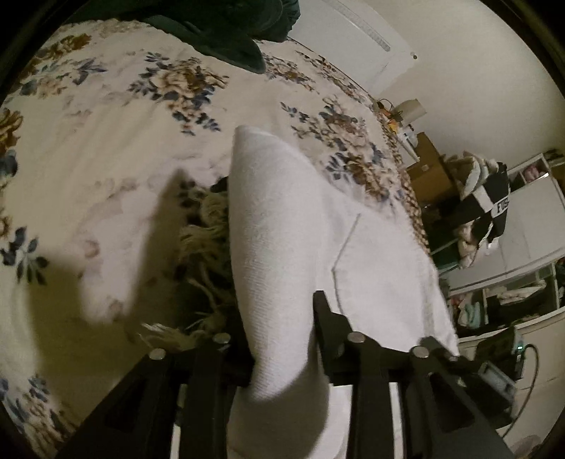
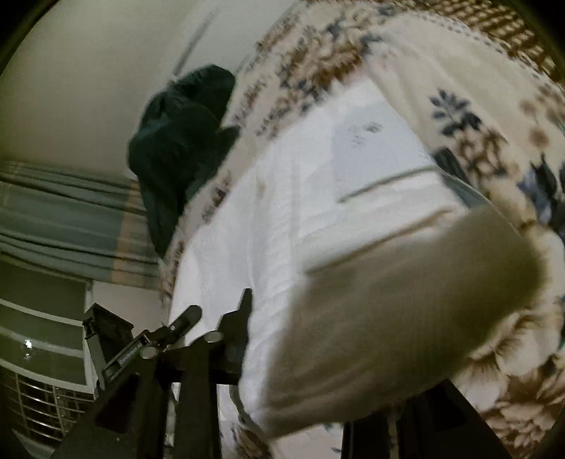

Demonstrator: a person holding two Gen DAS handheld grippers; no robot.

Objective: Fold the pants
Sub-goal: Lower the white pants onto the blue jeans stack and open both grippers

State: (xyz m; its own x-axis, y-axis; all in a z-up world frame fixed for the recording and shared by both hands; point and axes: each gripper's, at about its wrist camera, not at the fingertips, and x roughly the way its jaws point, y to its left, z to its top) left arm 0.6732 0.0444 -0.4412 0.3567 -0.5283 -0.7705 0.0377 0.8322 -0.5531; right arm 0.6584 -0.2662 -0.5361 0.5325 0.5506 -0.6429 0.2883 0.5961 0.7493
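Observation:
White pants [image 1: 282, 219] lie on a floral bedspread [image 1: 106, 116]. My left gripper [image 1: 282, 339] is shut on a fold of the white fabric, which rises between its black fingers and bulges toward the camera. In the right wrist view the pants [image 2: 289, 212] spread flat over the bed, with a pocket seam showing. My right gripper [image 2: 317, 339] is shut on a shadowed fold of the same pants, which drapes over and hides the right finger; the left finger [image 2: 243, 310] shows. The view is motion-blurred.
A dark green garment [image 1: 226, 31] [image 2: 180, 141] lies at the far side of the bed. A frayed fringe [image 1: 208, 233] lies left of the held fold. Shelves and clutter [image 1: 494, 212] stand beyond the bed's right edge. A curtain [image 2: 63, 219] hangs left.

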